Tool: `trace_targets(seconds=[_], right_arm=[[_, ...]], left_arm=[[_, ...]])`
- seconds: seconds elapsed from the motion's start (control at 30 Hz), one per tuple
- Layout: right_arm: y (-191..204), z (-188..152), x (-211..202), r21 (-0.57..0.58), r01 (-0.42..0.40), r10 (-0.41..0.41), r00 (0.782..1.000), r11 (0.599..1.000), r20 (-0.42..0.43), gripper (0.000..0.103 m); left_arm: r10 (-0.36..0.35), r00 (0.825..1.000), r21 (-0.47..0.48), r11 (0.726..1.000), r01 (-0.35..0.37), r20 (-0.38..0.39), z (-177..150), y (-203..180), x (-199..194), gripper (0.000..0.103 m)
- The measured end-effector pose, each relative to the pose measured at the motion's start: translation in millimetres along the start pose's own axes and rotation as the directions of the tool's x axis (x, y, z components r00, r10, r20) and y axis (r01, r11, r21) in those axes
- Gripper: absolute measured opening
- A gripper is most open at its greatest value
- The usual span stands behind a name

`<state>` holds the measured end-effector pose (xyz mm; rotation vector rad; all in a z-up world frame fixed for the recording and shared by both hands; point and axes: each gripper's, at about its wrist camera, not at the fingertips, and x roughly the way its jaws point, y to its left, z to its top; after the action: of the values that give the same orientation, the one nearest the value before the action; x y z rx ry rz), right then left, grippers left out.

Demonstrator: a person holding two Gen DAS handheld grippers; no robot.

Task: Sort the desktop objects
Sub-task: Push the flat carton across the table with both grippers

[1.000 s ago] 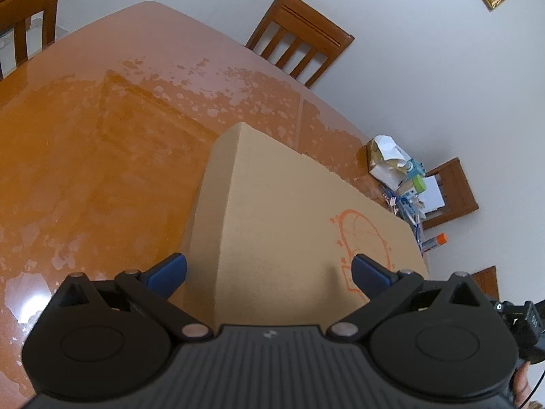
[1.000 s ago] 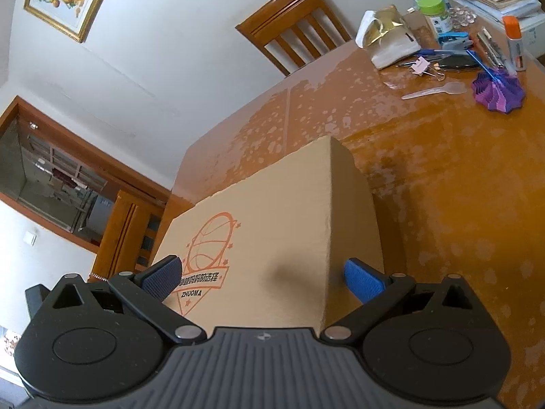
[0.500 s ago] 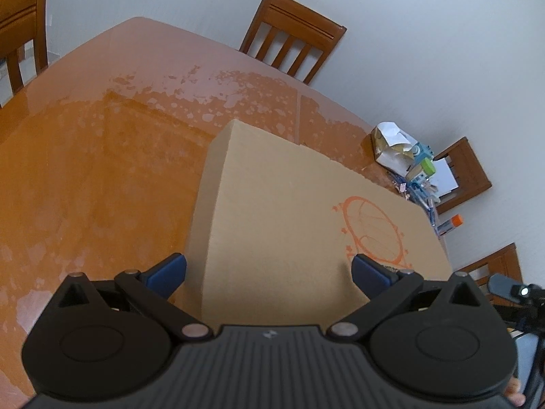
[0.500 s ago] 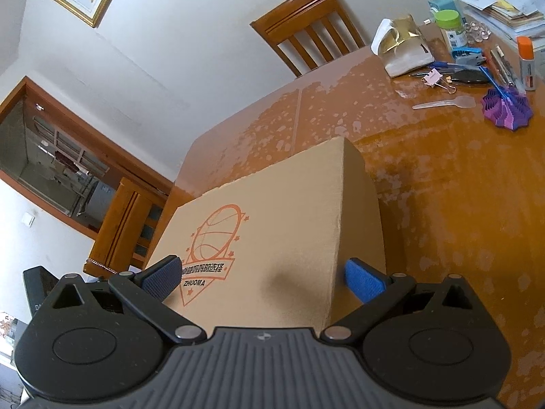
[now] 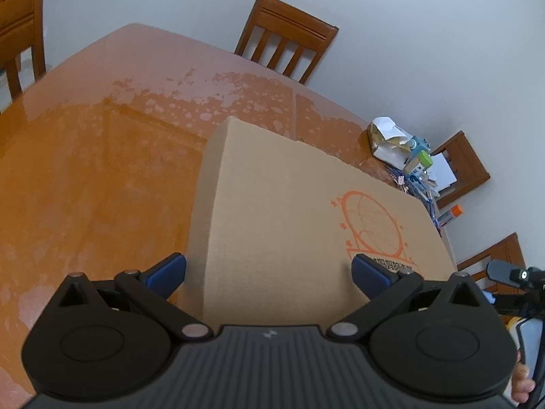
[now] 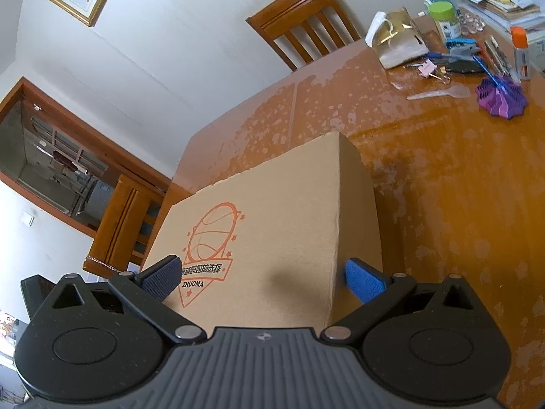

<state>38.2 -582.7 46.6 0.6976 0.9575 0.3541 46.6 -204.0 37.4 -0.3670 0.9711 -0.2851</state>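
Both the left gripper (image 5: pixel 268 270) and right gripper (image 6: pixel 262 276) hang wide open and empty over the cardboard box (image 5: pixel 306 225), having drifted only slightly. The clutter (image 6: pixel 477 58) waits untouched at two o'clock on the table (image 6: pixel 460 184), so sorting hasn't begun.

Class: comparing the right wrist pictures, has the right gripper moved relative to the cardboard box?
Yes. The right gripper has tilted slightly; the cardboard box sits a little differently between its open fingers, nothing gripped.

light: bright, soft daylight | glare: patchy on table (image 5: pixel 85 170) | edges: fisheye-bent, dark corners | focus: sharp
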Motion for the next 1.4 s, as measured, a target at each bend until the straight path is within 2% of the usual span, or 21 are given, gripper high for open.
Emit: trace_targets(seconds=[0.17, 0.3, 0.4, 0.47, 0.6, 0.77, 0.97, 1.2, 1.4], right_arm=[[-1, 0, 2, 0.001, -0.001, 0.001, 1.000, 1.000, 0.009, 0.103], [1, 1, -1, -0.009, 0.008, -0.008, 1.000, 1.000, 0.023, 0.103], [0, 3, -5, -0.001, 0.011, -0.011, 0.999, 1.000, 0.045, 0.103], [0, 4, -8, 0.007, 0.001, -0.001, 0.998, 1.000, 0.061, 0.103], [4, 8, -12, 0.007, -0.057, 0.057, 0.995, 0.998, 0.079, 0.103], [9, 8, -7, 0.004, -0.103, 0.102, 0.993, 0.995, 0.061, 0.103], [6, 4, -2, 0.029, -0.134, 0.133, 0.990, 0.991, 0.040, 0.103], [3, -1, 7, 0.045, -0.134, 0.133, 0.991, 0.990, 0.010, 0.103], [5, -2, -6, 0.045, -0.127, 0.126, 0.992, 0.991, 0.030, 0.103]], left_arm=[[-0.045, 0.999, -0.053, 0.998, 0.046, 0.020, -2, 14, -2, 0.102], [-0.058, 0.995, -0.080, 0.995, 0.065, 0.079, 1, 21, -18, 0.102], [-0.055, 0.992, -0.069, 0.996, 0.063, 0.115, 5, 18, -29, 0.102], [-0.080, 0.989, -0.043, 0.995, 0.086, 0.120, 8, 12, -34, 0.102], [-0.149, 0.984, 0.039, 0.989, 0.145, 0.101, 8, -3, -38, 0.102], [-0.140, 0.990, 0.096, 0.986, 0.136, 0.032, 4, -13, -25, 0.102], [-0.151, 0.988, 0.097, 0.984, 0.148, 0.027, 3, -13, -22, 0.102], [-0.141, 0.990, 0.104, 0.985, 0.138, 0.019, -3, -13, -16, 0.102], [-0.142, 0.990, 0.056, 0.989, 0.140, 0.017, -1, -6, -31, 0.102]])
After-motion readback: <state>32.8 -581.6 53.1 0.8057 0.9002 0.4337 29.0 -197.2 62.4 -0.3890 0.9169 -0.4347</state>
